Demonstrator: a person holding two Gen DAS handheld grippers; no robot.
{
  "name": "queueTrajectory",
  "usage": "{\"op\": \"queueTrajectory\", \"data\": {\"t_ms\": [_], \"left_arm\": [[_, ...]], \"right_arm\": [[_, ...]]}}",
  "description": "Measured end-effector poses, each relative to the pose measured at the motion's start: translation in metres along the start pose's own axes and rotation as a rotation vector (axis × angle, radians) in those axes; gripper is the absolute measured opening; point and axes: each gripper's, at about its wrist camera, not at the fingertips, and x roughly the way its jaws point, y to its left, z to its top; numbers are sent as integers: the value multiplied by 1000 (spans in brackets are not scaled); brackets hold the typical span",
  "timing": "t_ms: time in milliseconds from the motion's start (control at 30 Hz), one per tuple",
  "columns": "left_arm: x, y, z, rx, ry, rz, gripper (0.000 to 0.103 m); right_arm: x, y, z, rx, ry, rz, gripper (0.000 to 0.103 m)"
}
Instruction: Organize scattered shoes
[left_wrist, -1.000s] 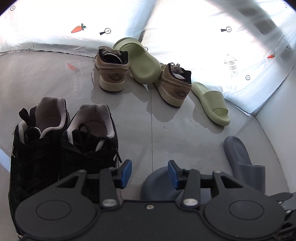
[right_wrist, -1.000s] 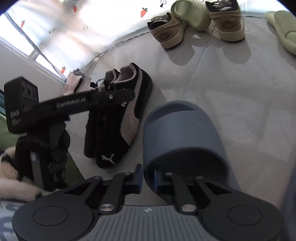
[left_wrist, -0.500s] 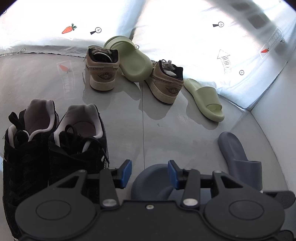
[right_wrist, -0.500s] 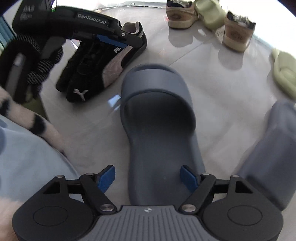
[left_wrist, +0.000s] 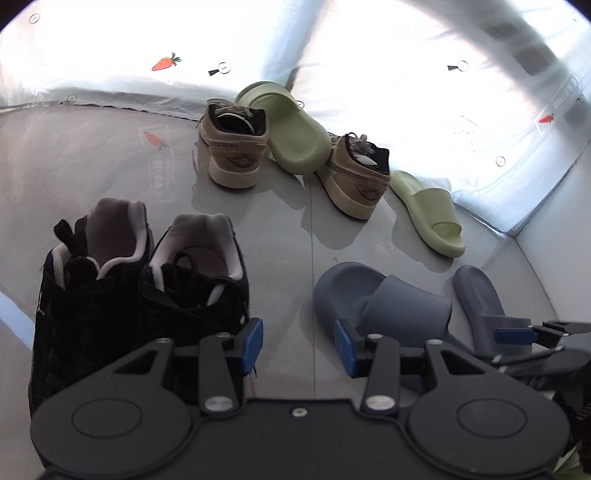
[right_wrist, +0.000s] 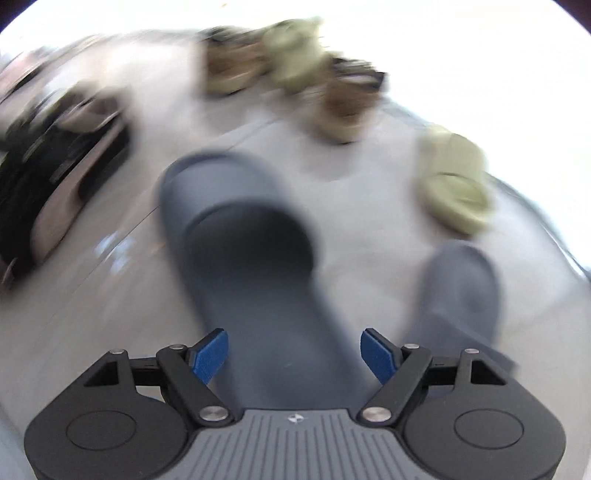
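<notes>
A pair of black sneakers (left_wrist: 140, 295) stands side by side at the left. To their right a blue-grey slide (left_wrist: 384, 299) lies flat, with a second blue-grey slide (left_wrist: 480, 295) further right. My left gripper (left_wrist: 298, 347) is open over bare floor between the sneakers and the first slide. In the blurred right wrist view my right gripper (right_wrist: 293, 354) is opening its jaws. The heel of the first slide (right_wrist: 258, 258) lies between its pads, which do not press on it. The second slide (right_wrist: 458, 291) sits to its right.
Two tan sneakers (left_wrist: 236, 147) and two green slides (left_wrist: 299, 136) lie scattered at the back against a white carrot-print sheet (left_wrist: 406, 74). A wall (left_wrist: 561, 229) closes the right side. One finger of the right gripper (left_wrist: 513, 334) shows at the right edge of the left wrist view.
My right gripper let go of the blue-grey slide's strap, spread its jaws wide and drew back to the heel. The slide now lies flat beside the black sneakers. The left gripper stayed put.
</notes>
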Motion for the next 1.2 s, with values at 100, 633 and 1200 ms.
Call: {"op": "queueTrajectory", "data": {"t_ms": [100,633,1200], "left_arm": [[3,-2,1,5,7,-9,44],[-6,7,-2,-24,-16,-1,44],[6,0,-8,4,38,-21,44]], "right_arm": [[2,-26,3,392,-50,330,81],[62,-16,-8,631,86,692,13],[-36,-16,-68,197,133,490,63]]}}
